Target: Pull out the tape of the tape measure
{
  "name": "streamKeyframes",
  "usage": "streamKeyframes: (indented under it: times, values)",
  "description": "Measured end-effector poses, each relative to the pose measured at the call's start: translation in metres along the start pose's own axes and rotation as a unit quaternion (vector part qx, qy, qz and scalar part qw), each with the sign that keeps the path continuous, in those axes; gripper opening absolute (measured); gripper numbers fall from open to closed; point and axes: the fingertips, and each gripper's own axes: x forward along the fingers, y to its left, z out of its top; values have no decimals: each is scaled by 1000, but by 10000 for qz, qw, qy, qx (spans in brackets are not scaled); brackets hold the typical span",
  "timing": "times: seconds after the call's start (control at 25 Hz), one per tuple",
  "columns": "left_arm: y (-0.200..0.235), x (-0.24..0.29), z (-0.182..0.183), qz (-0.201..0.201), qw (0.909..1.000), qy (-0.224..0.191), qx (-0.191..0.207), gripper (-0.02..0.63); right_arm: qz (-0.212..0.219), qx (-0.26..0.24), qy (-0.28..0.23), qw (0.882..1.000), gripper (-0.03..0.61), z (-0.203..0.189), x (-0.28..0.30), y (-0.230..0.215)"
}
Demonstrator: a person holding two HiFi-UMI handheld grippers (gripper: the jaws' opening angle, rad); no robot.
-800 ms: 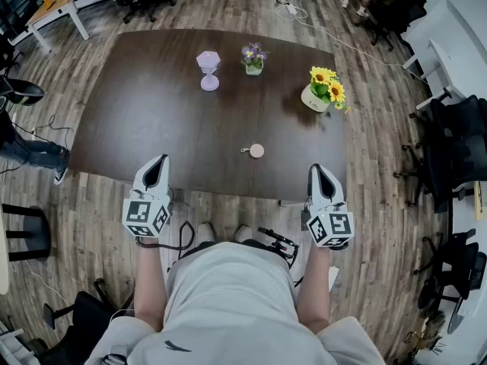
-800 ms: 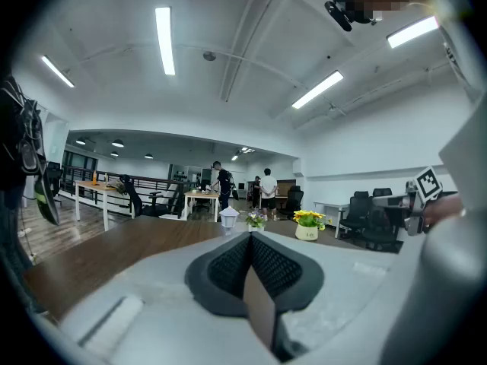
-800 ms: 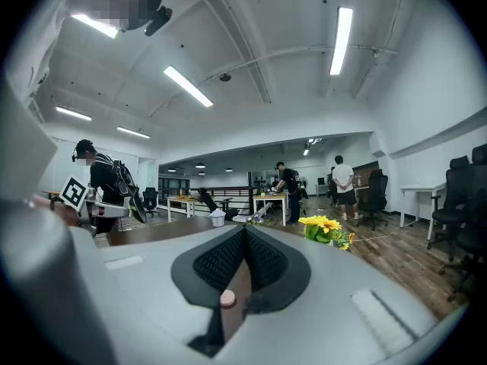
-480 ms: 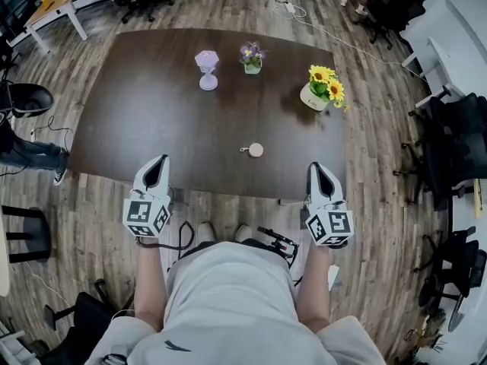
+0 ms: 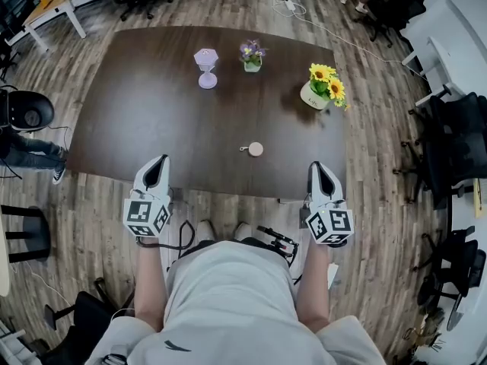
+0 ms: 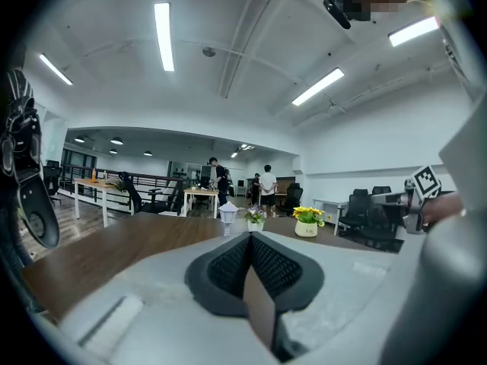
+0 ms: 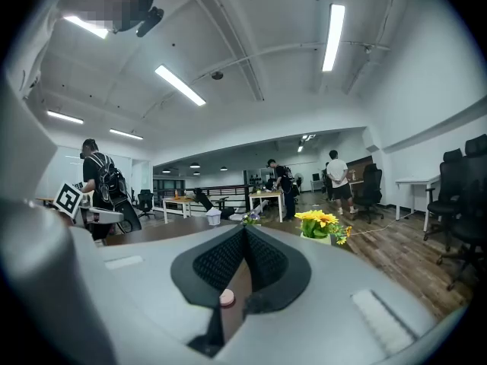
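Observation:
A small round pink tape measure (image 5: 256, 150) lies on the dark wooden table (image 5: 152, 120), with its short tab pointing left. Through the right gripper's jaws it shows as a small pink disc (image 7: 227, 298). My left gripper (image 5: 157, 163) hovers at the table's near edge, left of the tape measure, shut with nothing in it. Over the same near edge, just right of and nearer than the tape measure, is my right gripper (image 5: 319, 167), also shut and empty. In both gripper views the black pads meet (image 6: 249, 238) (image 7: 244, 231).
A lilac lamp (image 5: 207, 69), a small vase of purple flowers (image 5: 253, 57) and a white pot of sunflowers (image 5: 322, 90) stand along the table's far half. Office chairs (image 5: 449, 143) and desks ring the room. People stand far off (image 7: 335, 175).
Both grippers stay where they were. The head view has shifted slightly, and the chair at the left edge has moved.

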Motion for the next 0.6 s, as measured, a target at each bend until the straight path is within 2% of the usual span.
streamKeyframes:
  times: [0.28,0.6]
  values:
    - [3,3,-3,50,10000,23,-23,6,3,43,201,9998,2,-12,15,0]
    - [6,6,-1,78,10000,34,18,6,193,100,546,9983,0,-35,40,8]
